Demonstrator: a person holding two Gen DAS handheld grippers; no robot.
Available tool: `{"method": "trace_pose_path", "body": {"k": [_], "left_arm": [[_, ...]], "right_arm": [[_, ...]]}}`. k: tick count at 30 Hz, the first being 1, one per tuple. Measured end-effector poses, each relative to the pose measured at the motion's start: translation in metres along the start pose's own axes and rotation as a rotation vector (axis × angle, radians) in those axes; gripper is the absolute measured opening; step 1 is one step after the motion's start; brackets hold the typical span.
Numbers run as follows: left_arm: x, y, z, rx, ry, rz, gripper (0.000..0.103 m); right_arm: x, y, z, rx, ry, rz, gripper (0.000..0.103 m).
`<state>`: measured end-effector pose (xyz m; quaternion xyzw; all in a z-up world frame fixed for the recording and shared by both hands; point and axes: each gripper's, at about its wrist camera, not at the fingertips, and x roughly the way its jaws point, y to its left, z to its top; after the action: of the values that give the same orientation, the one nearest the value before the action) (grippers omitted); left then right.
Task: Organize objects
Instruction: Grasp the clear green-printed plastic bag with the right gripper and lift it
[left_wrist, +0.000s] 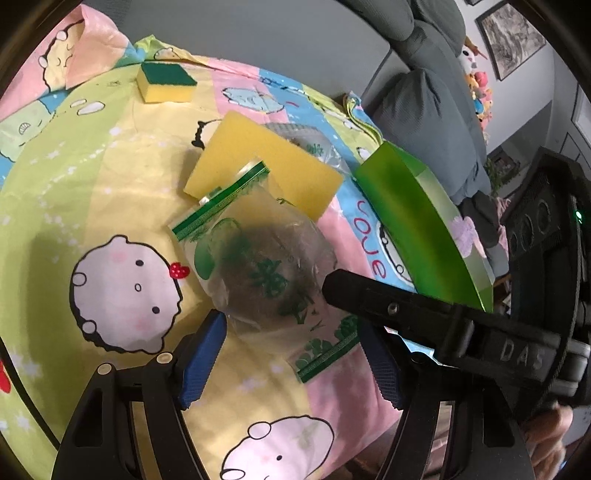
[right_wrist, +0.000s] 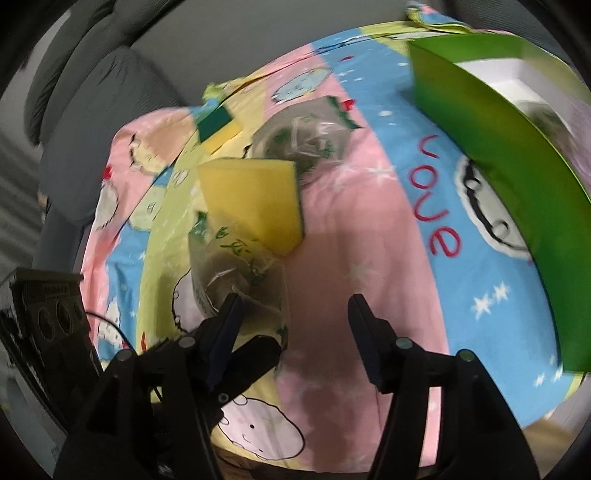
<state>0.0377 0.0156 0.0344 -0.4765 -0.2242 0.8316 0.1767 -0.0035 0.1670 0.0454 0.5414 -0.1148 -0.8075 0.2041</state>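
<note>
A clear zip bag with green print and a dark scouring pad inside (left_wrist: 258, 266) lies on the cartoon cloth; it also shows in the right wrist view (right_wrist: 236, 269). My left gripper (left_wrist: 291, 358) is open, its blue pads either side of the bag's near end. My right gripper (right_wrist: 291, 328) is open and empty just right of that bag; one of its fingers (left_wrist: 388, 302) crosses the left wrist view. A large yellow sponge (left_wrist: 266, 166) (right_wrist: 255, 199) lies partly on a second bagged pad (left_wrist: 314, 147) (right_wrist: 306, 144). A green-topped sponge (left_wrist: 166, 83) (right_wrist: 216, 123) lies farther off.
A green box (left_wrist: 424, 225) stands at the right, open, with a white inside (right_wrist: 509, 77). The cartoon-print cloth (left_wrist: 92, 184) covers the surface. A grey sofa (left_wrist: 424, 96) stands behind it. A black device (right_wrist: 48, 317) sits at the left edge of the right wrist view.
</note>
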Motion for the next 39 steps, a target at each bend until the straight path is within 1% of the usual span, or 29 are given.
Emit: {"method": "trace_pose_path", "body": {"k": [2, 5, 9, 14, 16, 17, 20, 24, 27, 29, 31, 34, 35, 37, 39], "left_arm": [[0.0, 0.0, 0.0, 0.001, -0.005, 0.003, 0.073], [0.004, -0.001, 0.001, 0.002, -0.002, 0.031, 0.073], [0.002, -0.004, -0.001, 0.013, -0.011, 0.044, 0.073], [-0.008, -0.004, -0.001, -0.004, -0.053, 0.012, 0.073], [-0.01, -0.003, 0.0, -0.018, -0.064, 0.016, 0.073], [-0.011, -0.003, 0.0, -0.024, -0.068, 0.02, 0.073], [-0.015, -0.001, -0.001, -0.036, -0.075, 0.022, 0.073], [-0.018, 0.002, -0.005, -0.047, -0.081, 0.035, 0.073], [-0.011, 0.007, -0.006, -0.075, -0.067, 0.066, 0.073], [-0.005, 0.01, -0.005, -0.092, -0.06, 0.059, 0.073], [0.0, 0.01, -0.005, -0.087, -0.055, 0.064, 0.073], [0.003, 0.004, -0.004, -0.06, -0.07, 0.093, 0.073], [0.005, 0.002, -0.004, -0.054, -0.069, 0.103, 0.073], [0.007, -0.001, -0.004, -0.044, -0.076, 0.118, 0.073], [0.01, -0.006, -0.005, -0.025, -0.08, 0.124, 0.073]], "right_arm": [[-0.001, 0.001, 0.006, -0.022, 0.003, -0.009, 0.059], [-0.004, 0.007, 0.011, -0.069, -0.002, -0.024, 0.059], [-0.01, 0.013, 0.014, -0.123, -0.003, -0.015, 0.059], [-0.023, 0.016, 0.023, -0.163, -0.036, -0.004, 0.06], [-0.028, 0.017, 0.028, -0.175, -0.054, -0.01, 0.066], [-0.031, 0.017, 0.031, -0.18, -0.065, -0.01, 0.072], [-0.039, 0.014, 0.04, -0.169, -0.093, 0.018, 0.074], [-0.034, 0.021, 0.048, -0.185, -0.067, 0.099, 0.074], [-0.021, 0.029, 0.046, -0.221, -0.037, 0.133, 0.074], [-0.011, 0.032, 0.043, -0.228, 0.002, 0.152, 0.073], [0.0, 0.03, 0.041, -0.223, 0.037, 0.156, 0.073], [0.013, 0.022, 0.038, -0.2, 0.078, 0.178, 0.073], [0.016, 0.02, 0.037, -0.192, 0.089, 0.184, 0.072], [0.02, 0.015, 0.035, -0.178, 0.098, 0.187, 0.066], [0.024, 0.01, 0.034, -0.16, 0.11, 0.22, 0.062]]}}
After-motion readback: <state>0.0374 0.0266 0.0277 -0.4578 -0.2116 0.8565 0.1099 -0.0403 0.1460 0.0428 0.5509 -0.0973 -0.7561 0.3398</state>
